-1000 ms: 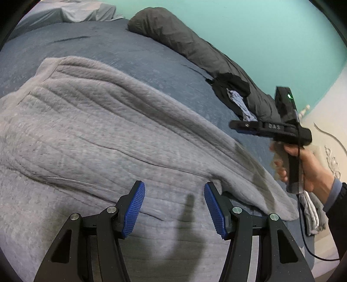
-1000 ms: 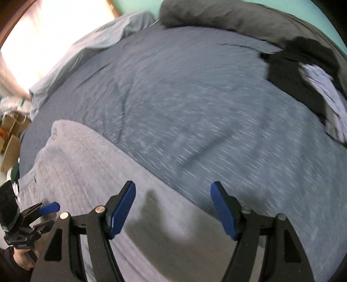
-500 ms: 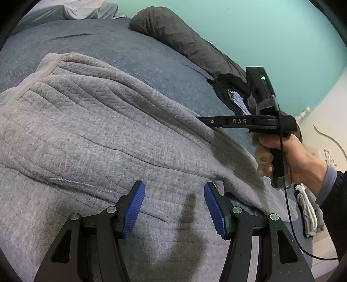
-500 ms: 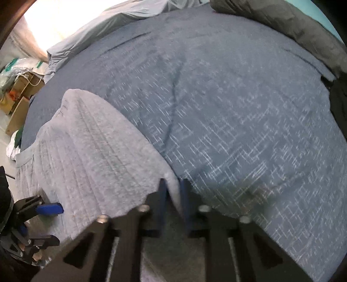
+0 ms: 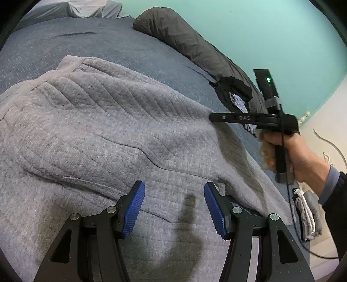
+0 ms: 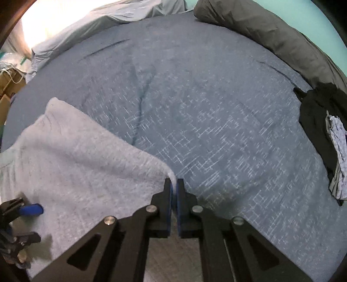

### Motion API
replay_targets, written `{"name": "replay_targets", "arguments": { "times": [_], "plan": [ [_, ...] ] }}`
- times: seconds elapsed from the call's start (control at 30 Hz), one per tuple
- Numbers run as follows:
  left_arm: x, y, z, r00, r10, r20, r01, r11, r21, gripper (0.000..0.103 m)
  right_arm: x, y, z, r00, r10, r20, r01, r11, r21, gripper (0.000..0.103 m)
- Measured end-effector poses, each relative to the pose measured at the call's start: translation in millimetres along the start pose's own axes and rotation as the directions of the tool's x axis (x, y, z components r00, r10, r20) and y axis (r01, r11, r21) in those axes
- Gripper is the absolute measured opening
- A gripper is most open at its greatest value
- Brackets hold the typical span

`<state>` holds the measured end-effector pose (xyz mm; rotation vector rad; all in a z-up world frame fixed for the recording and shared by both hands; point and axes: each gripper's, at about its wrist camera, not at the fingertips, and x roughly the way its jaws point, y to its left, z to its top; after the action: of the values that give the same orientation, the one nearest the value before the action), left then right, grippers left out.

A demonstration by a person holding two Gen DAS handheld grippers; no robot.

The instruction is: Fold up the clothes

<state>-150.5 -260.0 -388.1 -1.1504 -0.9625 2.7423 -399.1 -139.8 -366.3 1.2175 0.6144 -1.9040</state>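
Observation:
A grey quilted sweater (image 5: 104,130) lies spread over a blue bedspread (image 5: 108,41). My left gripper (image 5: 173,206) hovers open just above the sweater's near part, nothing between its blue pads. In the right wrist view my right gripper (image 6: 174,186) is shut on the sweater's (image 6: 82,164) far edge, and the cloth rises in a peak to its tips. The left wrist view shows that right gripper (image 5: 213,117) from the side, held by a person's hand (image 5: 299,156), pinching the lifted edge.
A dark grey rolled duvet (image 5: 190,43) runs along the teal wall. A black garment with a pale patterned cloth (image 6: 325,134) lies at the bed's right side. Light sheets (image 6: 104,19) are bunched at the far end. Folded grey and white laundry (image 5: 308,212) sits past the bed's right edge.
My right gripper came down onto the sweater's edge, shut on it and has pulled it up and leftwards. The left gripper has stayed where it was, open.

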Motion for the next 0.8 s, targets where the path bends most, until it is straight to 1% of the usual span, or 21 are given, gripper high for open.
{"name": "replay_targets", "arguments": {
  "times": [0.03, 0.07, 0.17, 0.23, 0.27, 0.3, 0.33, 0.37, 0.4, 0.47, 0.57, 0.67, 0.8],
  "plan": [
    [0.0, 0.4, 0.5, 1.000, -0.002, -0.001, 0.002, 1.000, 0.001, 0.061, 1.6, -1.1, -0.8, 1.000, 0.008, 0.003, -0.009, 1.000, 0.028, 0.008],
    [0.0, 0.8, 1.0, 1.000, -0.004, -0.003, 0.004, 1.000, 0.001, 0.061, 1.6, -0.5, -1.6, 1.000, 0.016, 0.009, -0.016, 0.999, 0.040, 0.008],
    [-1.3, 1.7, 2.0, 1.000, -0.005, 0.001, 0.005, 1.000, -0.007, 0.061, -3.8, 4.1, 0.7, 0.999, -0.008, 0.042, 0.007, 1.000, 0.022, 0.010],
    [-2.7, 1.7, 1.4, 1.000, -0.005, 0.002, 0.005, 1.000, -0.009, 0.061, -18.1, -0.3, 0.2, 0.995, 0.002, 0.096, -0.008, 0.998, 0.060, 0.014],
    [-3.5, 1.5, 1.0, 1.000, -0.005, 0.002, 0.005, 1.000, -0.009, 0.061, -25.4, -2.2, 3.9, 0.991, 0.023, 0.129, -0.034, 0.996, 0.086, 0.015],
    [-4.7, 2.1, 1.2, 1.000, -0.007, 0.005, 0.007, 1.000, -0.011, 0.061, -29.3, -1.6, 10.1, 0.988, 0.051, 0.148, -0.067, 0.992, 0.105, 0.022],
    [-6.8, 3.7, 1.4, 1.000, -0.008, 0.007, 0.008, 1.000, -0.013, 0.061, -33.2, -1.1, 16.2, 0.983, 0.079, 0.167, -0.100, 0.987, 0.124, 0.038],
    [-8.5, 4.7, 2.4, 1.000, -0.010, 0.008, 0.010, 1.000, -0.015, 0.061, -37.1, -0.5, 22.4, 0.977, 0.105, 0.187, -0.133, 0.981, 0.142, 0.045],
    [-10.9, 6.6, 3.1, 1.000, -0.004, 0.012, 0.005, 1.000, -0.018, 0.061, -39.6, 1.5, 29.0, 0.971, 0.130, 0.201, -0.162, 0.975, 0.154, 0.047],
    [-14.9, 11.4, 5.3, 1.000, 0.013, 0.020, -0.012, 0.999, -0.029, 0.061, -31.6, 19.7, 45.8, 0.973, 0.156, 0.170, -0.178, 0.976, 0.122, 0.047],
    [-21.8, 19.4, 10.7, 0.998, 0.054, 0.043, -0.052, 0.998, -0.046, 0.061, -18.4, 57.1, 68.2, 0.979, 0.178, 0.103, -0.182, 0.983, 0.023, 0.047],
    [-32.4, 29.9, 16.8, 0.994, 0.079, 0.076, -0.074, 0.995, -0.071, 0.061, -3.2, 92.2, 79.5, 0.981, 0.188, 0.051, -0.184, 0.981, -0.064, 0.048],
    [-54.2, 42.5, 25.3, 0.979, 0.157, 0.129, -0.147, 0.985, -0.087, 0.061, 12.6, 116.5, 85.7, 0.981, 0.194, 0.011, -0.192, 0.975, -0.114, 0.048]
  ]
}}
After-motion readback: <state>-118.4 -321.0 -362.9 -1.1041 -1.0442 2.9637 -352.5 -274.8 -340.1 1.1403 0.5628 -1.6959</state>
